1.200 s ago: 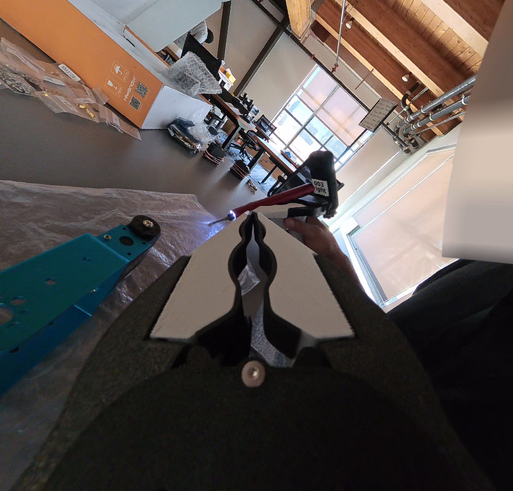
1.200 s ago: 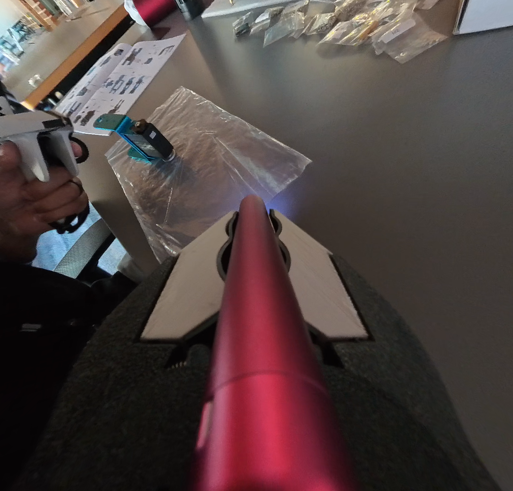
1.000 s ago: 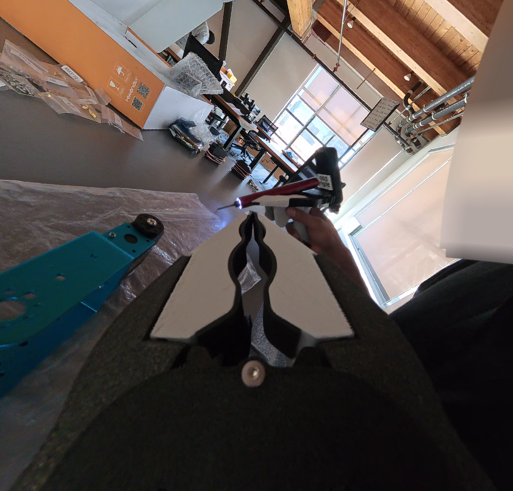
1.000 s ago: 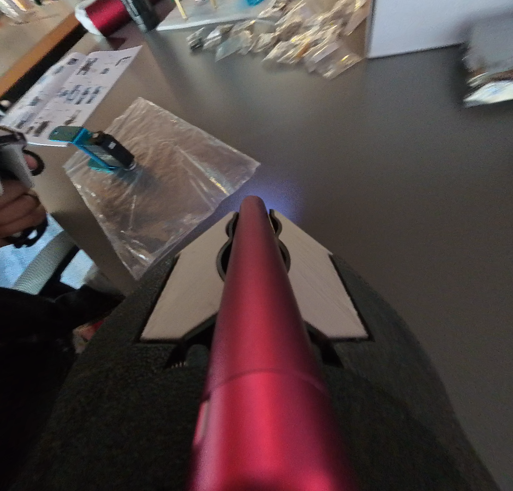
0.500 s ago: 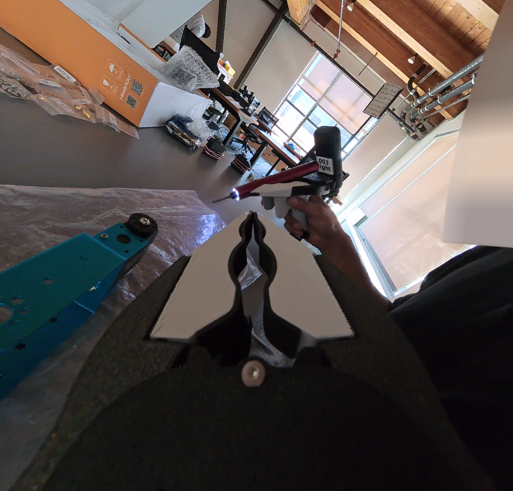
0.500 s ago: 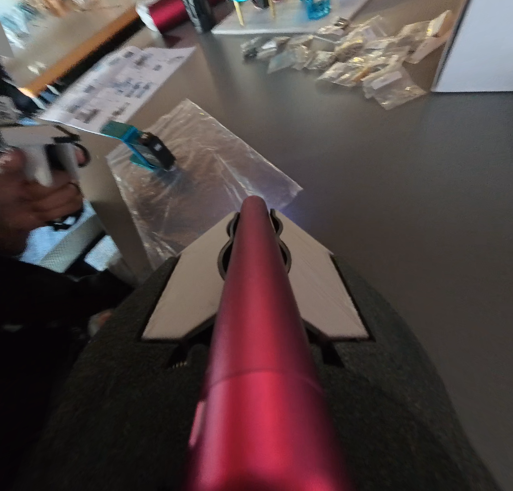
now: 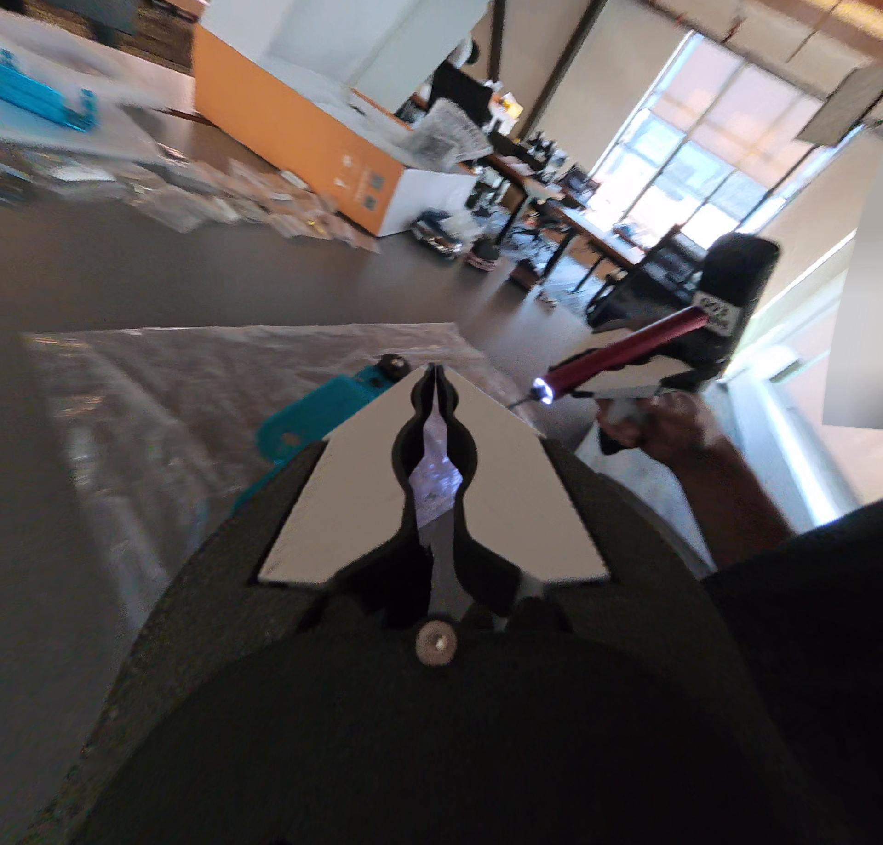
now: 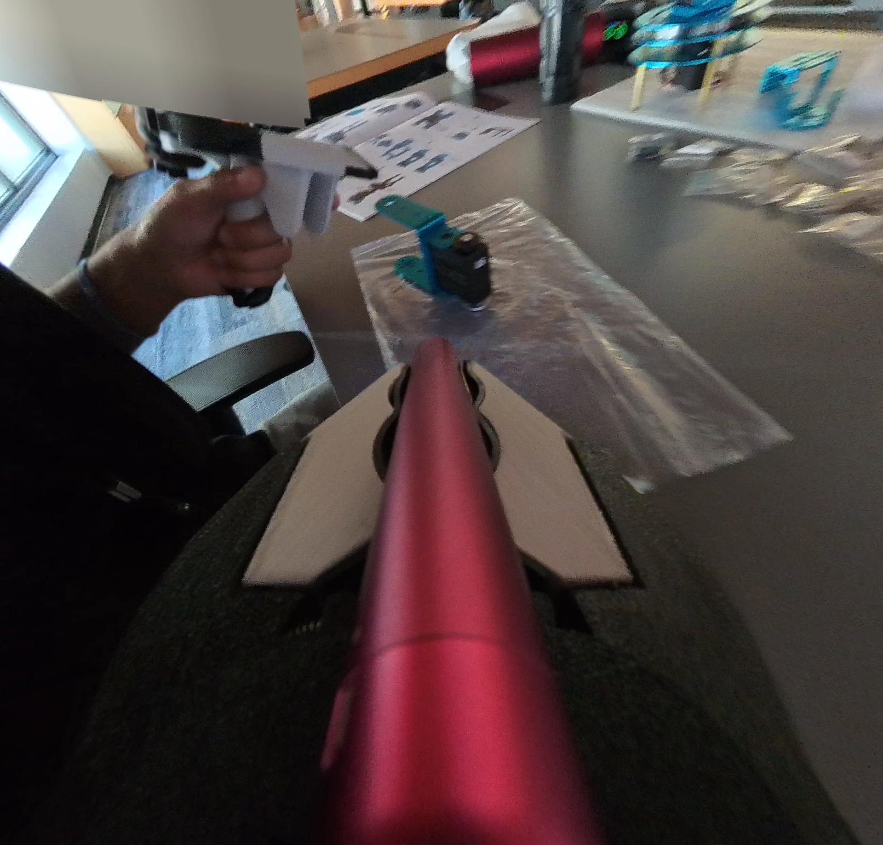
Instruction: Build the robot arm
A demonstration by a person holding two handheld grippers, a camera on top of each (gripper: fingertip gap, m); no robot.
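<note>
Right gripper (image 8: 437, 373) has its jaws clamped round a slim red metal screwdriver (image 8: 430, 559), the lit tip aimed over a crinkled clear plastic sheet (image 8: 597, 344) on the dark grey table (image 8: 764, 392). Left gripper (image 7: 434, 373) hangs empty above that sheet, fingers pressed together at the tips. Near it, on the sheet, stands a teal metal bracket with a black motor block (image 8: 444, 258).

Printed marks stood on the side of the orange box (image 7: 286, 120), a white label on the far gripper (image 7: 716, 313), and print on the open booklet (image 8: 420, 144); all too blurred to read.
</note>
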